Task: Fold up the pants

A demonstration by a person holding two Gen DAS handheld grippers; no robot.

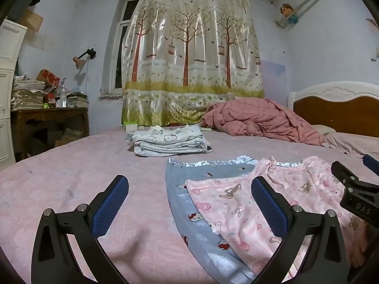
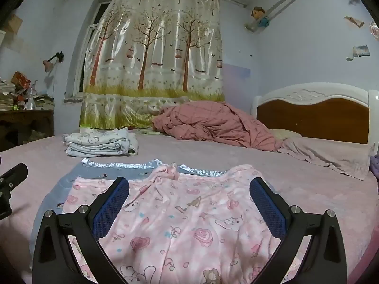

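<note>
The pink printed pants [image 2: 189, 224] lie spread and rumpled on a blue satin-edged blanket [image 1: 189, 201] on the bed [image 1: 71, 177]. Nothing looks folded yet. Both the left gripper [image 1: 189, 203] and right gripper [image 2: 189, 206] hover above with jaws wide, empty; next, I'd guess, pinch an edge of that soft fleece.

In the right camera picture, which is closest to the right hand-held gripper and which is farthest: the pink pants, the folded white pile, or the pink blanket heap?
1. Pink pants: right under the right hand-held gripper.
2. Folded white pile: farther back, left.
3. Pink blanket heap: farthest, by the curtain.
</note>
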